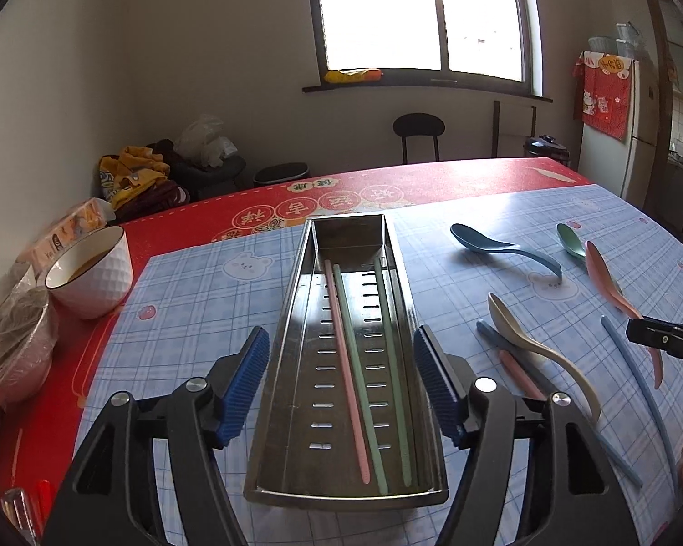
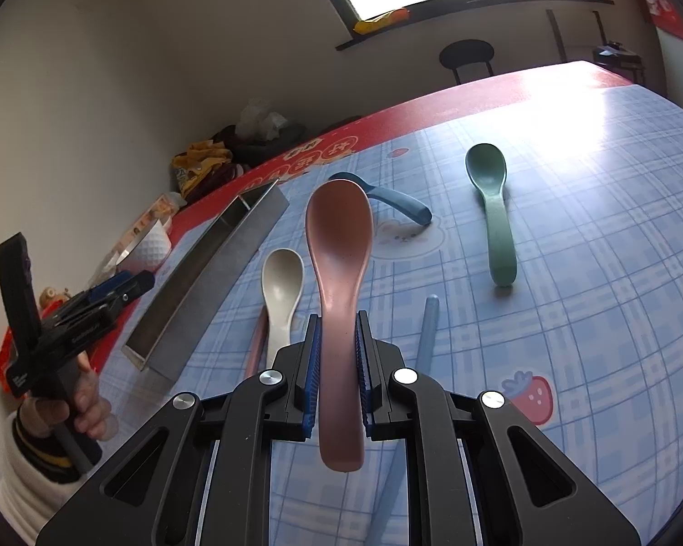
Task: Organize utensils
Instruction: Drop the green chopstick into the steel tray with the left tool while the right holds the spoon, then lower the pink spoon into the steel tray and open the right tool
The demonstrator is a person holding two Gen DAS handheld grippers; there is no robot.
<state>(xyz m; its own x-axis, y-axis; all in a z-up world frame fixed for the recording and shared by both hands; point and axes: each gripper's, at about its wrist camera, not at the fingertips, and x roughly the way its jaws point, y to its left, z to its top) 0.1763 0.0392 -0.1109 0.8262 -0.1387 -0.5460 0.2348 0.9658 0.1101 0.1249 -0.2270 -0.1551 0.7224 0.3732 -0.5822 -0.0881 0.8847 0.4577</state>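
A steel perforated tray [image 1: 296,300] lies lengthwise on the blue checked mat and holds a pink chopstick [image 1: 344,373] and two green chopsticks [image 1: 359,377]. My left gripper [image 1: 341,382] is open, its blue pads either side of the tray's near half. My right gripper [image 2: 337,355] is shut on a pink spoon [image 2: 339,245], held above the mat, bowl forward; it shows in the left wrist view [image 1: 605,277]. A beige spoon [image 2: 281,291], blue spoon [image 2: 405,207] and green spoon [image 2: 491,200] lie on the mat. Blue chopsticks [image 1: 637,386] and a pink chopstick [image 1: 519,373] lie there too.
A white bowl of liquid [image 1: 91,273], a wrapped bowl [image 1: 13,350] and a box sit on the red cloth left of the mat. A black chair [image 1: 418,129] stands beyond the table's far edge. The tray also shows in the right wrist view [image 2: 205,273].
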